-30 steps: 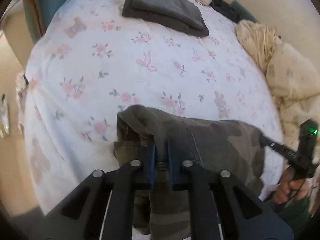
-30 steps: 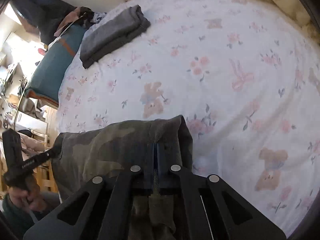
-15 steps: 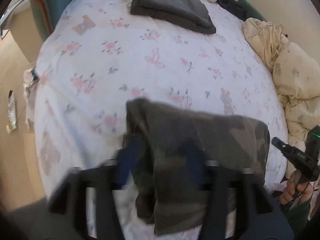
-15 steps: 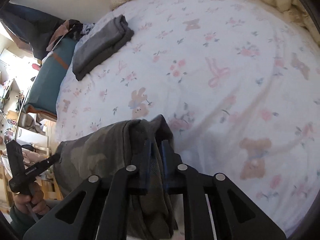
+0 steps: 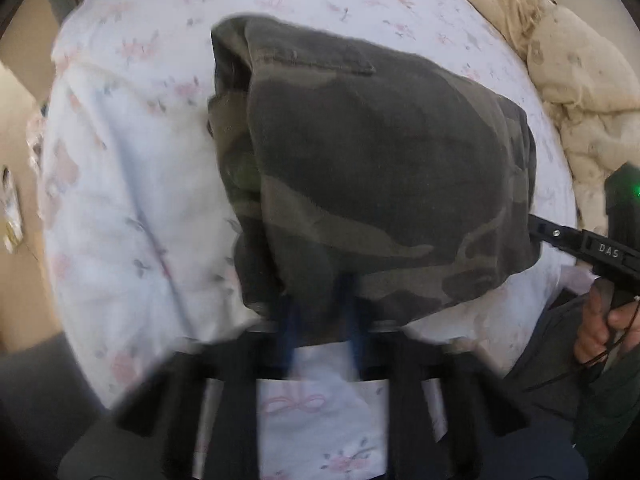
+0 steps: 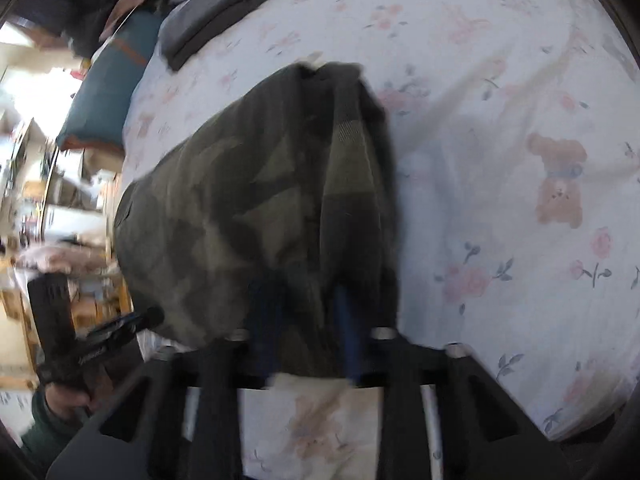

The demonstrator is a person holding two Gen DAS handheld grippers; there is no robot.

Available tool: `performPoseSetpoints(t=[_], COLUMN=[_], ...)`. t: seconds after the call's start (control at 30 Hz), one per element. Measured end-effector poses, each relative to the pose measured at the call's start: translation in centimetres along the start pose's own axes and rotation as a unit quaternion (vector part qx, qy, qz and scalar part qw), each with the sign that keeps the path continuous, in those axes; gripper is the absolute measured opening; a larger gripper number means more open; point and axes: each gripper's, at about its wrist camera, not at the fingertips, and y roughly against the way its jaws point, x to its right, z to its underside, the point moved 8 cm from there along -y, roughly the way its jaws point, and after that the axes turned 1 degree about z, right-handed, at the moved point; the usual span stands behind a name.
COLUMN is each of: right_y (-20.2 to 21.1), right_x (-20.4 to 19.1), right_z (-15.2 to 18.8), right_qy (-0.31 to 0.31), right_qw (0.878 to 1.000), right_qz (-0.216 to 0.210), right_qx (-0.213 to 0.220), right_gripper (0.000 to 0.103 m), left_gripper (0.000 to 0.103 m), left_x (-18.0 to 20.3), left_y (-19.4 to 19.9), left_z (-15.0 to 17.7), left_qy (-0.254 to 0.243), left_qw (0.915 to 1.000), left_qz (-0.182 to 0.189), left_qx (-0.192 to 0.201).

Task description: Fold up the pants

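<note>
My camouflage pants (image 5: pixel 372 168) lie folded into a thick bundle on the floral bedsheet (image 5: pixel 132 200), and I'll place everything else from them.

Through my left wrist camera, the sheet stretches away left of the pants, with bare floor past the bed's edge. My left gripper (image 5: pixel 322 320) sits at the near edge of the pants, its blue fingers (image 5: pixel 289 330) spread apart with fabric draped over their tips; the jaws are open, pinching nothing. Only this view shows the flap pocket on the pants' far side and, right of the pants, a crumpled cream duvet (image 5: pixel 580 64). At the pants' right edge my right gripper (image 5: pixel 568 240) reaches in from the side, my right hand (image 5: pixel 604 320) on its handle.

Through my right wrist camera, the room shows instead: left of the pants are cluttered shelves, a teal cushion (image 6: pixel 108 92), and beyond them a folded grey garment (image 6: pixel 224 4) on the sheet. My left gripper (image 6: pixel 108 336) appears low on the pants' left side, blurred. My right gripper (image 6: pixel 304 324) meets the near edge of the pants (image 6: pixel 256 208), its fingers (image 6: pixel 348 328) parted, open, the cloth lying loose between them. Right of the pants, a teddy bear print (image 6: pixel 558 180) marks the sheet (image 6: pixel 500 80).
</note>
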Motion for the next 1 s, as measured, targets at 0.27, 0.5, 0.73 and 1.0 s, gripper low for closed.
performPoseSetpoints(t=[0.27,0.5,0.73,1.0], right_y=[2.2,0.2,5.6,-2.9], right_x=[-1.6,0.1,1.0,1.7], right_z=[1.8,2.2,-1.5,-4.5], right_qy=[0.026,0.017,-0.052,-0.122], right_qw=[1.0,0.998,0.991,0.987], right_qz=[-0.005,0.059,-0.008,-0.099], right_qx=[0.015,-0.013,0.123,0.037], right_gripper=[0.006,0.017,0.103,0.103], left_gripper=[0.004,0.006,0.103,0.103], left_x=[-1.6,-2.9,-1.3,-3.1], left_y=[1.8,1.4,5.7,-1.9], left_z=[-0.3,0.5,-1.8,-6.7], left_qy=[0.003,-0.007,0.027,0.089], left_qw=[0.9998,0.9973,0.9911,0.9933], left_qz=[-0.007,-0.073,0.0,0.035], left_qx=[0.016,0.009,0.13,0.065])
